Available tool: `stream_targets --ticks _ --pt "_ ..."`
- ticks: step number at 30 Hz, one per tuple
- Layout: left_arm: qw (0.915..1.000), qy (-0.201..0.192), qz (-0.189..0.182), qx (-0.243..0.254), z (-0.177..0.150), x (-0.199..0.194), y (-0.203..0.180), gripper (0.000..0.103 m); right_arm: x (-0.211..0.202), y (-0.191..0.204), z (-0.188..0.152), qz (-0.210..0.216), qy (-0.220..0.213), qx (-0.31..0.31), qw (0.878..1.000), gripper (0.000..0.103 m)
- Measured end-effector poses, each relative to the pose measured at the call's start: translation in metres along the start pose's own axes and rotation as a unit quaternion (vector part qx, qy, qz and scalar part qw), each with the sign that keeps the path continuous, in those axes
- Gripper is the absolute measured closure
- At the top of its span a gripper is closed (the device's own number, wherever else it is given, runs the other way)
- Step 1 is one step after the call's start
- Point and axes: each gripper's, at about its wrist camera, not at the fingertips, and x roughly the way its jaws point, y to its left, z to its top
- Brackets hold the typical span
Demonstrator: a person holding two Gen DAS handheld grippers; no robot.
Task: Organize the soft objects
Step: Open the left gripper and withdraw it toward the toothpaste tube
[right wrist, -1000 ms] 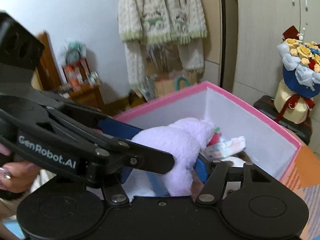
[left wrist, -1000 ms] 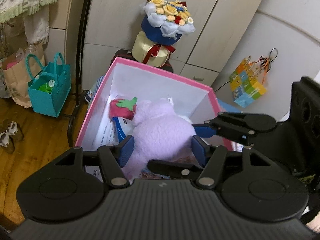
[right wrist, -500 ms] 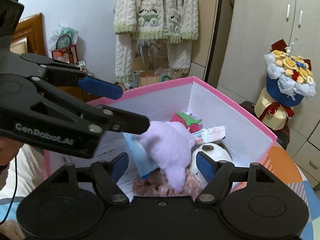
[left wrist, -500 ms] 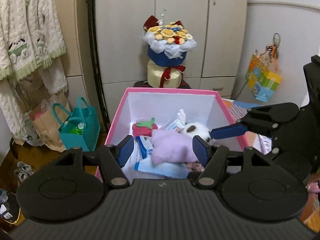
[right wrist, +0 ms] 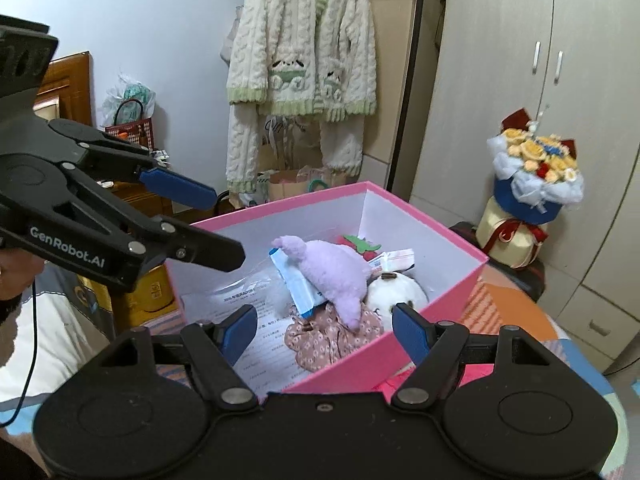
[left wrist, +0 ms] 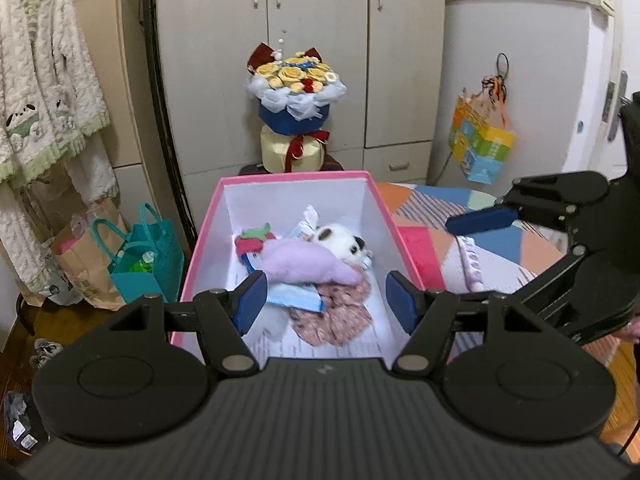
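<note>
- Left wrist view: my left gripper (left wrist: pixel 324 300) and right gripper (right wrist: pixel 320 328) gape empty, the right's jaws just widened, above the pink box (left wrist: pixel 296 175).
- Purple plush (left wrist: pixel 304 266) lies atop the pile, perhaps loosely balanced; a careless bump could roll it.

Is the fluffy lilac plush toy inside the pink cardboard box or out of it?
Inside. The fluffy lilac plush toy lies within the pink cardboard box, atop a floral cloth and a black-and-white plush; no gripper touches it.

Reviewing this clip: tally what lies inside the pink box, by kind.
Plush toys: 3, namely purple plush, white plush, strawberry plush
Floral cloth: 1
Blue-and-white packets: 2
Printed paper sheet: 1
Total: 7
</note>
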Motion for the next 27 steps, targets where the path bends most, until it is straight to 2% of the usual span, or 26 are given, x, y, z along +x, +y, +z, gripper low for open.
stream_targets --ticks 9,12,16,27 --pt "0.9988 0.017 -0.037 0.026 -0.005 -0.028 -0.027 0.036 -0.054 0.013 -0.015 -0.031 -0.019 -0.015 0.999 0.024" --pt "0.9981 0.023 -0.039 0.042 -0.01 -0.032 -0.042 0.036 -0.071 0.014 -0.025 -0.039 -0.026 -0.015 0.999 0.023" --pt "0.9959 0.036 -0.065 0.053 -0.015 -0.036 -0.06 0.036 -0.093 0.013 -0.047 -0.046 -0.031 -0.003 0.998 0.023" --pt "0.9838 0.058 -0.15 0.078 -0.02 -0.009 -0.118 0.037 -0.13 -0.009 -0.109 -0.083 -0.036 0.059 0.994 0.023"
